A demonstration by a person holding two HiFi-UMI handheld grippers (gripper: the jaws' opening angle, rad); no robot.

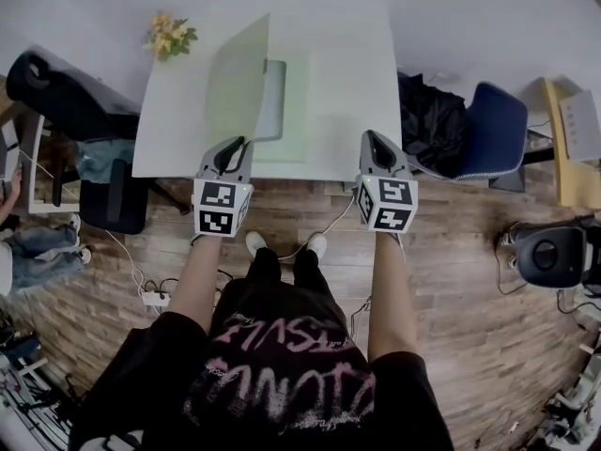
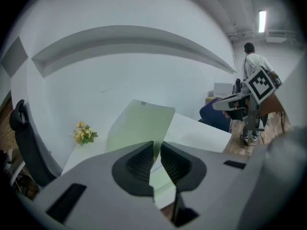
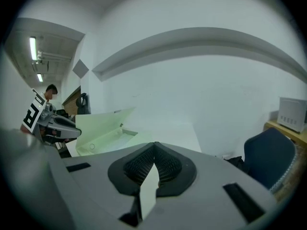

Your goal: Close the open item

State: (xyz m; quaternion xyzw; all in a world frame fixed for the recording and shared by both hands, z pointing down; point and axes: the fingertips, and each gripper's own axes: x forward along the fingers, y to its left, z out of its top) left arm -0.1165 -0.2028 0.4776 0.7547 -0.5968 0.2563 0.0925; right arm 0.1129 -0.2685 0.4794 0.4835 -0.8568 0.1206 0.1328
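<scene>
Though it's empty, left gripper point(image 2: 157, 145) gapes.

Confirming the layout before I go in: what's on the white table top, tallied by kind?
pale green file case, lid standing up: 1
flower bunch: 1
Total: 2

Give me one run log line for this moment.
green document case: lid raised, on white table | left tool: open, empty | right tool: shut, empty | closing: not begun
</scene>
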